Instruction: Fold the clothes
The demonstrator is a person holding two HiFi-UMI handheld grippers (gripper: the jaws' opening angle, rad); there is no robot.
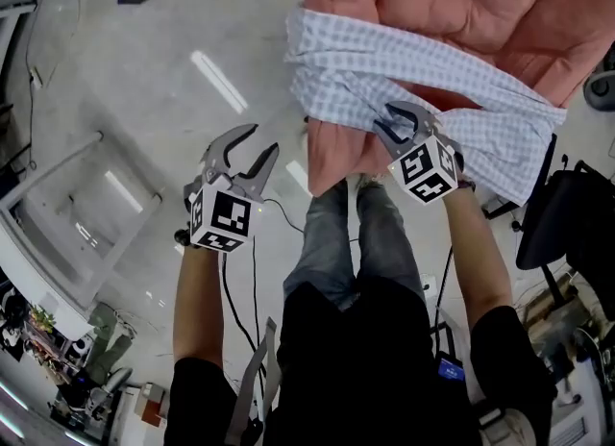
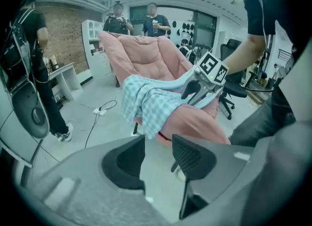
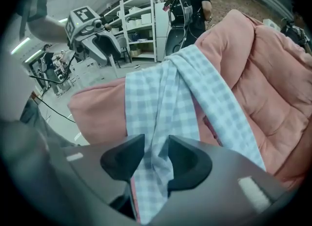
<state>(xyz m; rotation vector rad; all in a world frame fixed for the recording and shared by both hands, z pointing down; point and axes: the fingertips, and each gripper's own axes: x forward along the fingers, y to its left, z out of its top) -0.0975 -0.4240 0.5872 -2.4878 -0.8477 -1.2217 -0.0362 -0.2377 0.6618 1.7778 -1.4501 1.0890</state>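
A blue-and-white checked garment [image 1: 423,64] lies bunched in a long band across the seat and front edge of a pink padded chair [image 1: 480,2]. My right gripper [image 1: 396,125] points down onto the garment's middle. In the right gripper view its jaws [image 3: 156,144] stand apart, with the checked cloth [image 3: 161,103] running through the gap and the pads not pressing it. My left gripper [image 1: 261,141] hangs over bare floor to the left of the chair, open and with nothing between its jaws [image 2: 158,144]. The left gripper view shows the garment [image 2: 146,98] draped over the chair's front.
A black office chair [image 1: 567,223] stands right of the pink chair. A power strip and cables [image 2: 100,110] lie on the floor to the left. White shelving [image 3: 141,30] and a white table frame [image 1: 58,204] stand further off. A person [image 2: 36,74] stands nearby.
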